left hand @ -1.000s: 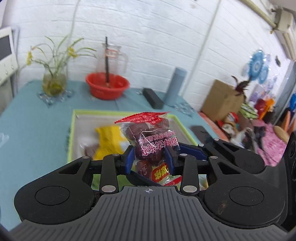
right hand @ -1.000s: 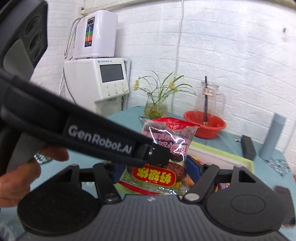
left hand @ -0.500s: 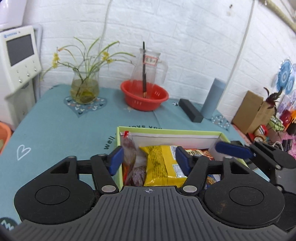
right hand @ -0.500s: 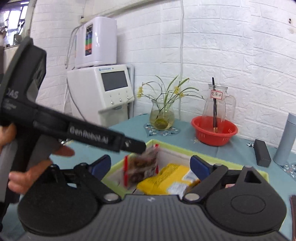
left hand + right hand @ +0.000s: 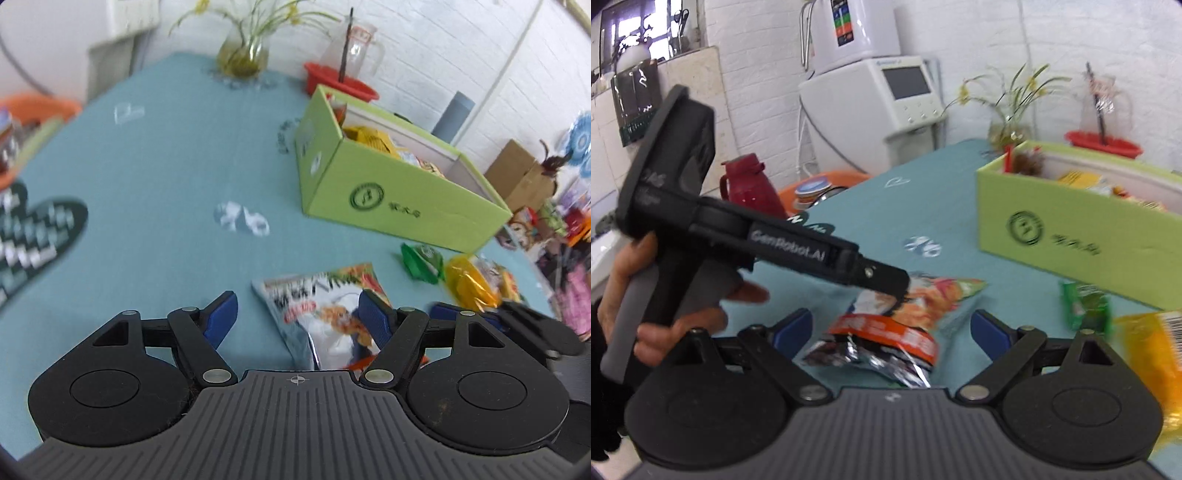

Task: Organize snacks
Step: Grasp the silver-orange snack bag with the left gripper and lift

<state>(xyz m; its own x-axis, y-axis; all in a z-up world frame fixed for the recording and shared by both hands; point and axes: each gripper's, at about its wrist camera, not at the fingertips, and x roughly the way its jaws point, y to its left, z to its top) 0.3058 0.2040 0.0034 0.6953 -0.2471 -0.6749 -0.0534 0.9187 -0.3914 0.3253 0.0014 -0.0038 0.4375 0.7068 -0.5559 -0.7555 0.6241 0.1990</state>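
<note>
Packet (image 5: 325,314) lies just ahead of left gripper (image 5: 299,314), long axis running near-to-far; both claws (image 5: 890,328) spread apart, empty.

Bare tablecloth (image 5: 177,177) left of the green box (image 5: 402,199) gives plenty of room to pass. Closer in it's crowded: a white chip bag (image 5: 325,314), a green packet (image 5: 421,260) and a yellow packet (image 5: 469,280) lie just beside the box's front wall.
</note>
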